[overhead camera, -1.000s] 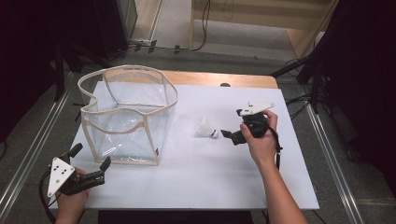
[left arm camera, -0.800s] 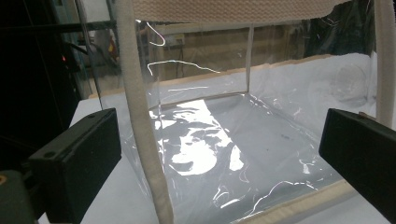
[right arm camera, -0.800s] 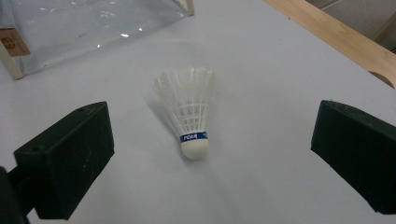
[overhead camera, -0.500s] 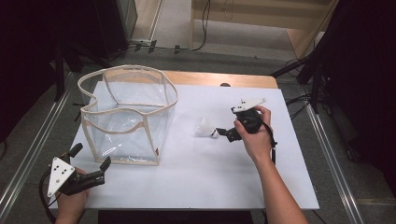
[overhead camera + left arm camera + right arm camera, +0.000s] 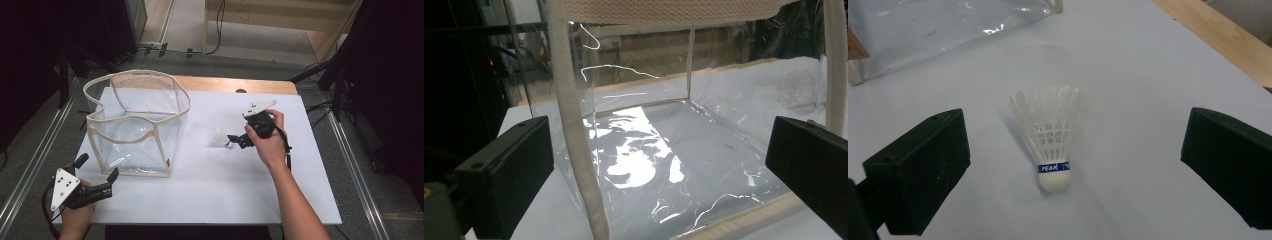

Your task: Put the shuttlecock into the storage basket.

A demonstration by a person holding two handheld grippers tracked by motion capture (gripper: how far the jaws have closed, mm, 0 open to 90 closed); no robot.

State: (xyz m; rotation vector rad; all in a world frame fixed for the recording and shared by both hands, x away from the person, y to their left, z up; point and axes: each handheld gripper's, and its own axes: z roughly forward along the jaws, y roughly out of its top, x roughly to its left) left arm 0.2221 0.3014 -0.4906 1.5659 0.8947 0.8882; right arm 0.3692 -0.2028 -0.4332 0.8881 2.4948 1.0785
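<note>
A: Right, largest first. White bench carries everything; its near edge is cut off at the bottom of the high view, and a wooden strip shows along the far side.

B: Clear bag?

A: Clear bag with cream webbing trim stands open-topped on the bench's left half. In the left gripper view its top band runs out of frame, and glare on the plastic smears what's behind it. A faint rounded shape shows through the far wall at upper right, can't make it out.

B: Claws?

A: Left claw sits at the near-left corner, just in front of the bag, jaws spread wide, gripping nothing. The hand below it is partly cropped by the frame. Right claw is right of centre, jaws wide apart too, nothing held. The right hand covers most of its body from above.

B: Shuttlecock?

A: Shuttlecock lies on the bench between the right claw's jaws and a little ahead of them, cork toward the claw, feathers away, touching neither jaw. Blue band reads "PEAR", rest of the print wraps out of sight. From above the shuttlecock is a pale blur against the white top.
</note>
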